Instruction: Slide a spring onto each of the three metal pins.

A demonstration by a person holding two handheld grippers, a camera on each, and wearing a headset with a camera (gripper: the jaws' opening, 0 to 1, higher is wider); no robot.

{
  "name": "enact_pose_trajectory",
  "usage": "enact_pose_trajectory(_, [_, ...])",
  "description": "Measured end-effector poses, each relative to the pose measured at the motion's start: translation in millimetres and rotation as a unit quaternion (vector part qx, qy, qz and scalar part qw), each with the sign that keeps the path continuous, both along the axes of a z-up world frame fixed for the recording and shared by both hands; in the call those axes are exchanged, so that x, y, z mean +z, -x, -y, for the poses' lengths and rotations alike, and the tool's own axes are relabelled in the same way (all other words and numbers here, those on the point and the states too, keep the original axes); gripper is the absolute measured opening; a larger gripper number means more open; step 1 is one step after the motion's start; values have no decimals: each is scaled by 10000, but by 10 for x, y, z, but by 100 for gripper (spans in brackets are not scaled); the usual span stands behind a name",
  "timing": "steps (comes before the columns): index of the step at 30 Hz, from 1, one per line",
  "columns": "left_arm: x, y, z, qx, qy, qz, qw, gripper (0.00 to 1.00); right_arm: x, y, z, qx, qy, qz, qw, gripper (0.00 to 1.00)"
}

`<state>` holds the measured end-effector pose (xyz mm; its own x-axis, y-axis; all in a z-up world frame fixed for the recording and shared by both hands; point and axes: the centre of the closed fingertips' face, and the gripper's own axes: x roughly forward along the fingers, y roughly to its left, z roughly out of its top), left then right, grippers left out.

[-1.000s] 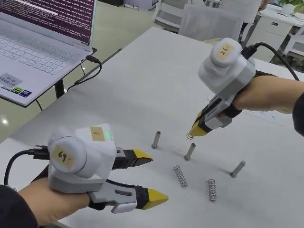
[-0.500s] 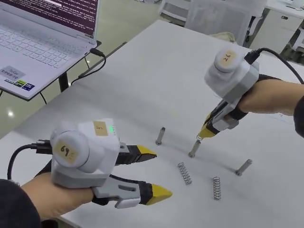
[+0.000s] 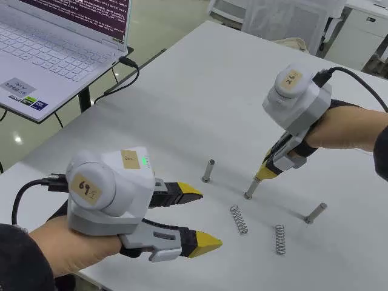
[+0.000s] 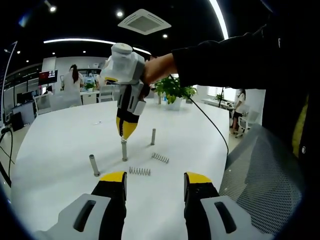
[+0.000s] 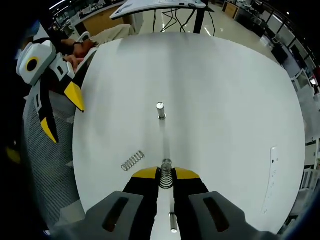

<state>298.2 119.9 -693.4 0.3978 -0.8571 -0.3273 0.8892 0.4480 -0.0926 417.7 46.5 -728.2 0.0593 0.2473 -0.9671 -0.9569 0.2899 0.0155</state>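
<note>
Right gripper (image 3: pixel 265 174), jaws closed on a spring (image 5: pixel 166 178), tips at the top of the middle pin (image 3: pixel 250 190). Left gripper (image 3: pixel 206 218), jaws apart and empty, is held near that pin on the person's side. First loose spring (image 3: pixel 239 219) lies just beside the pin and second loose spring (image 3: pixel 279 239) near it, both on the table (image 3: pixel 182 103). One outer pin (image 3: pixel 208 171) and the other outer pin (image 3: pixel 316 213) flank it.

In the right gripper view my jaw tips hide most of the spring (image 5: pixel 166 178) they pinch; whether it sits over anything I cannot quite tell. In the head view my right gripper (image 3: pixel 265 174) covers the top of the middle pin (image 3: pixel 250 190), and the laptop (image 3: pixel 54 42) is cut off at the upper left edge.
</note>
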Motion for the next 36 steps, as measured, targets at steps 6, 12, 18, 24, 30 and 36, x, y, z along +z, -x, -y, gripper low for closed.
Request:
enact_pose_trajectory(6, [-14,2,-1,4,5,-6,10000,40,-106,2,2,-37,21,-24,10000,8])
enact_pose_trajectory(12, [-20,2,5,-15,-5,1,10000,39,-193,8,6,-64,59,-12,10000,8])
enact_pose_trajectory(18, [-32,6,23,-35,7,-24,10000,39,-284,2,15,-141,66,10,9999,9])
enact_pose_trajectory(24, [-24,3,26,-30,13,-29,10000,39,-379,-1,23,-219,30,9,9998,9])
enact_pose_trajectory(30, [-28,3,26,-32,-8,-31,10000,39,-452,1,24,-281,29,-9,9996,9])
enact_pose_trajectory(36, [-34,7,21,-27,-19,-45,10000,38,-508,3,20,-304,32,-22,9995,9])
